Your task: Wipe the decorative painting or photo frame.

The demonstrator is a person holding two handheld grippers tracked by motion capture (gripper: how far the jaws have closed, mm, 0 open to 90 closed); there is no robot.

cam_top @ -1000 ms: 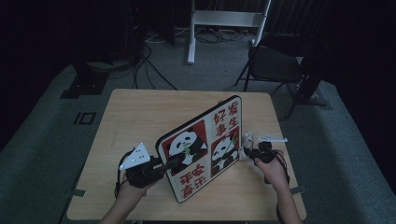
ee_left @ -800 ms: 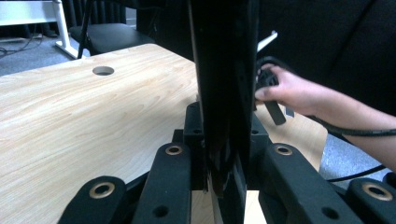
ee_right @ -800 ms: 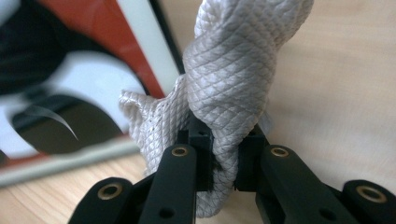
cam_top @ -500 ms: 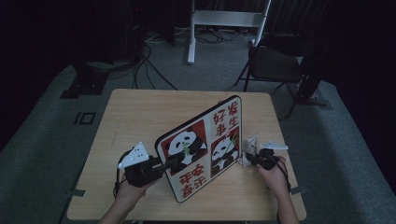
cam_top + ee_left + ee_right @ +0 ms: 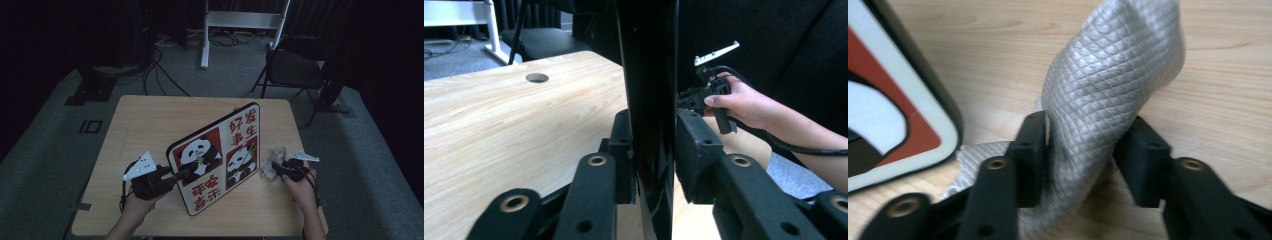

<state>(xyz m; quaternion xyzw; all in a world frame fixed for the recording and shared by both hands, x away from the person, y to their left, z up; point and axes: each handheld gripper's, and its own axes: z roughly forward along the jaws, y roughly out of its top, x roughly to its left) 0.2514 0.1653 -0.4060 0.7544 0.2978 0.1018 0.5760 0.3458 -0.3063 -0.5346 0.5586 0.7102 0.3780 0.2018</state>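
Probably a recording studio or lab: dark curtains (image 5: 395,75), loose floor cables (image 5: 160,60), a white stand (image 5: 240,25), a folding chair (image 5: 295,70).

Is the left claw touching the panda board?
Touching. In the left gripper view, the left claw has both pads against the black edge of the panda board, which stands upright between them with no gap showing.

The high view is dim, its surroundings falling to near black beyond the pale wooden table (image 5: 150,125), while both gripper views are brighter, with the nearest black jaws and the red-and-white panda board (image 5: 893,120) softly out of focus.
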